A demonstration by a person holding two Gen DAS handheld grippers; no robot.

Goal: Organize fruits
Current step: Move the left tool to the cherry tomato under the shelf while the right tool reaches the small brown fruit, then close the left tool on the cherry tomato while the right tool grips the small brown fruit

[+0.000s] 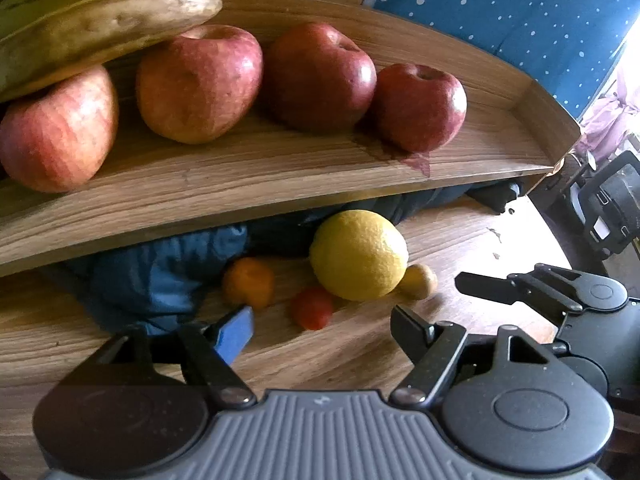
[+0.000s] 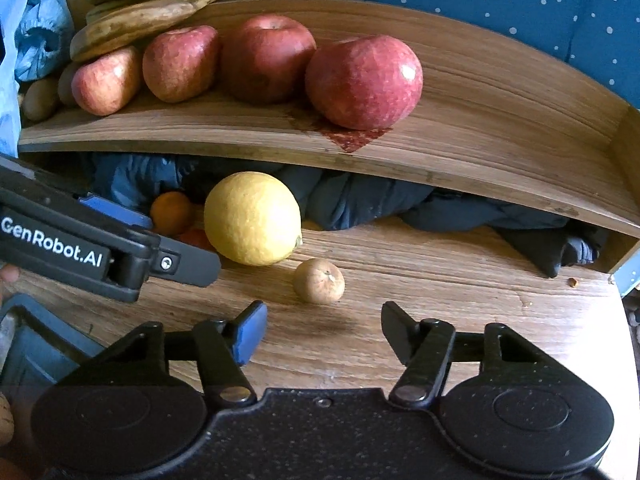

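- Where the left tongs (image 2: 188,256) cross the right wrist view, white lettering on the black body reads "GenRobot.AI"; no other writing can be read.
- Four red apples (image 2: 364,80) sit in a row on the wooden shelf (image 2: 500,92), with a bunch of browned bananas (image 2: 140,16) lying over the leftmost ones.
- At the shelf's left end sit a few dull brown fruits (image 2: 40,98), too dim to count surely.
- Under the shelf, on the bench (image 2: 460,280), lie one big yellow lemon (image 2: 253,218), one orange fruit (image 2: 172,213), one small red fruit (image 1: 312,307) and one small tan fruit (image 2: 319,281), with dark blue cloth (image 2: 360,200) bunched behind them.
- From their own camera, the left tongs (image 1: 324,324) point down at the bench, released, with nothing pinched; the red fruit lies just ahead of the gap.
- The right tongs (image 2: 324,330) tilt down likewise, jaws apart and gripping nothing, the tan fruit just ahead of them.
- A fingertip (image 2: 9,274) shows at the left edge.
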